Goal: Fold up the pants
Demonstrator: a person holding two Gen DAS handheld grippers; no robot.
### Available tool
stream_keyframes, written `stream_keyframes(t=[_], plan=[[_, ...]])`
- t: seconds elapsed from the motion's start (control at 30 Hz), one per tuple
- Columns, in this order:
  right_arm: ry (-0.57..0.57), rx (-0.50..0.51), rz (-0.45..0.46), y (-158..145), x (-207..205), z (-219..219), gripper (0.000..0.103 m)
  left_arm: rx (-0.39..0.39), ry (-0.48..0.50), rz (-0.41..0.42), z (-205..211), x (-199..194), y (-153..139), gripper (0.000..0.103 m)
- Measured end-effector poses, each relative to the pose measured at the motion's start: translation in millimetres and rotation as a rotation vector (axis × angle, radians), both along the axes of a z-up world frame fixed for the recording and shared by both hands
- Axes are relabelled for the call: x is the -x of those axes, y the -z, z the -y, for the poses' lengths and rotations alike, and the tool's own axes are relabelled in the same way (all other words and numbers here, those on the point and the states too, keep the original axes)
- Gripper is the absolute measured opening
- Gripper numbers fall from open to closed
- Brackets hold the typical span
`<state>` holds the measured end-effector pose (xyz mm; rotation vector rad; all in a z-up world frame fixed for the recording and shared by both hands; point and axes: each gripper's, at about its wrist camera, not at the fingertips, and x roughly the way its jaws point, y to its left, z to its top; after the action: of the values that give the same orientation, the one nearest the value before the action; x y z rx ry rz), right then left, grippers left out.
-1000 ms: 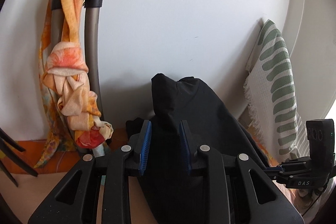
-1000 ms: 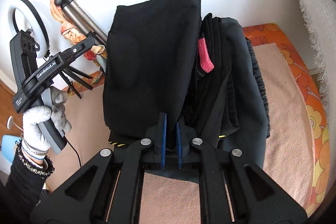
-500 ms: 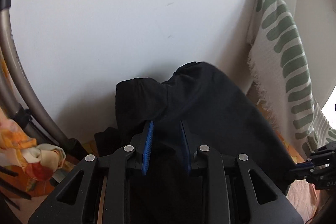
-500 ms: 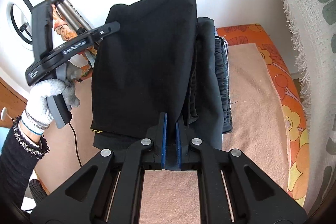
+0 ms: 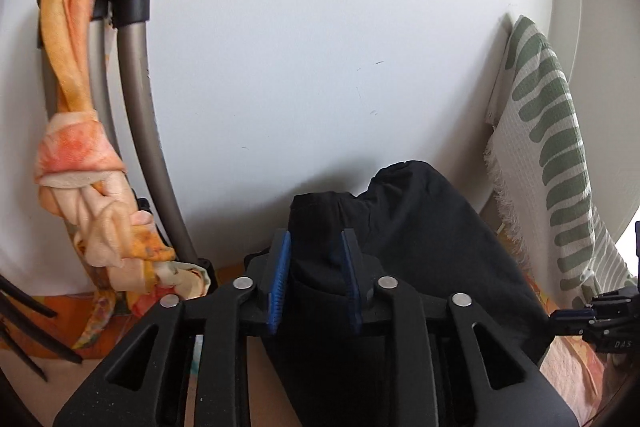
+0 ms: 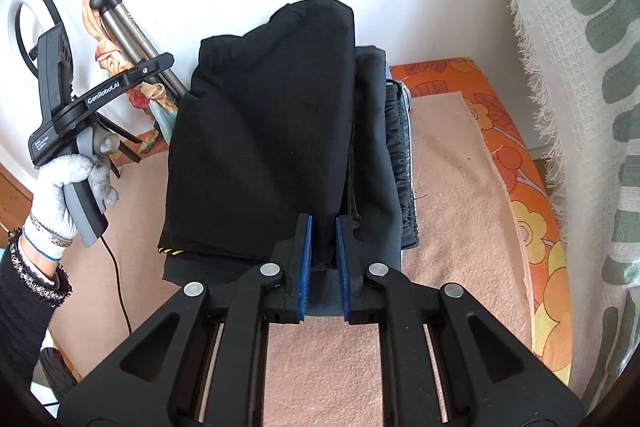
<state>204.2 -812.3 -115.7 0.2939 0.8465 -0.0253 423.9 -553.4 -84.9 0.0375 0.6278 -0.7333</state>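
Observation:
The black pants (image 6: 264, 131) lie folded on top of a stack of dark folded clothes (image 6: 384, 163) against the white wall. My right gripper (image 6: 322, 259) stands at the near edge of the pants, jaws slightly apart with the cloth edge between them. My left gripper (image 5: 314, 279) has its jaws apart around a raised fold of the black pants (image 5: 400, 227). In the right wrist view the left gripper's body (image 6: 76, 107) is held in a gloved hand at the stack's left side.
A pink blanket (image 6: 448, 195) over an orange flowered cover (image 6: 520, 163) lies under the stack. A green-and-white throw (image 6: 580, 67) hangs at the right. A tripod with an orange scarf (image 5: 80, 147) and a ring light (image 6: 28, 15) stand at the left.
My right gripper's jaws have parted a little on the pants' near edge. The pants have settled onto the stack. My left gripper has swung left, back toward the tripod.

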Motion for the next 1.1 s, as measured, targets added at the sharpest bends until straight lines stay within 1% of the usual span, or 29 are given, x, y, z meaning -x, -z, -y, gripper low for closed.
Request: stream_keyframes(t=[0.03,0.07,0.1,0.13,0.17,0.2,0.27,0.33,0.43,0.57,0.6,0.7,0.77,0.83,0.9,0.97,1.0,1.07,1.1], plan=[[0.007,-0.006,0.019,-5.8,6.5,-2.2,0.015,-0.002,0.005,0.004,-5.6,4.5,-3.7,0.040],[0.014,-0.013,0.038,-11.1,12.8,-4.8,0.018,-0.002,0.013,0.008,-9.7,10.5,-7.8,0.046],[0.021,-0.016,0.052,-15.4,18.4,-7.6,0.021,-0.002,0.020,0.009,-15.3,15.8,-11.5,0.048],[0.029,-0.013,0.064,-19.5,24.4,-11.8,0.028,0.000,0.026,0.003,-20.3,20.7,-14.9,0.050],[0.040,-0.008,0.077,-24.7,31.0,-17.4,0.034,0.003,0.028,-0.005,-25.4,27.3,-19.7,0.054],[0.043,-0.001,0.086,-29.1,37.0,-24.1,0.034,0.005,0.026,-0.011,-30.5,35.1,-25.4,0.060],[0.044,0.026,0.099,-36.2,48.0,-37.7,0.035,0.019,0.018,-0.011,-42.0,54.3,-36.3,0.064],[0.049,0.048,0.113,-44.3,61.4,-52.8,0.038,0.031,0.026,-0.008,-50.9,75.5,-47.7,0.066],[0.061,0.071,0.154,-56.6,84.5,-74.9,0.046,0.040,0.041,0.007,-67.5,112.2,-64.4,0.068],[0.074,0.078,0.189,-67.3,113.7,-101.1,0.060,0.043,0.058,0.032,-92.0,155.1,-79.8,0.078],[0.076,0.081,0.191,-68.8,120.1,-107.7,0.061,0.040,0.060,0.038,-98.3,165.2,-82.9,0.080],[0.094,0.104,0.199,-72.6,137.7,-128.2,0.066,0.042,0.078,0.044,-115.8,192.8,-91.1,0.081],[0.111,0.123,0.214,-76.0,151.0,-141.8,0.075,0.051,0.082,0.043,-129.3,211.5,-95.2,0.081],[0.123,0.139,0.230,-79.6,163.0,-155.1,0.081,0.053,0.081,0.044,-140.8,228.0,-96.9,0.082],[0.137,0.170,0.242,-83.1,175.8,-170.5,0.084,0.061,0.083,0.051,-153.4,245.1,-98.6,0.082],[0.158,0.210,0.260,-86.9,188.4,-186.0,0.090,0.067,0.083,0.054,-165.4,260.2,-99.5,0.082],[0.169,0.229,0.271,-89.1,195.0,-193.7,0.092,0.067,0.079,0.052,-170.7,267.3,-99.9,0.082],[0.190,0.262,0.304,-93.5,208.0,-208.0,0.100,0.064,0.075,0.054,-181.2,280.5,-100.6,0.082],[0.199,0.278,0.321,-95.3,213.8,-214.7,0.101,0.063,0.076,0.059,-186.0,286.8,-101.6,0.082]])
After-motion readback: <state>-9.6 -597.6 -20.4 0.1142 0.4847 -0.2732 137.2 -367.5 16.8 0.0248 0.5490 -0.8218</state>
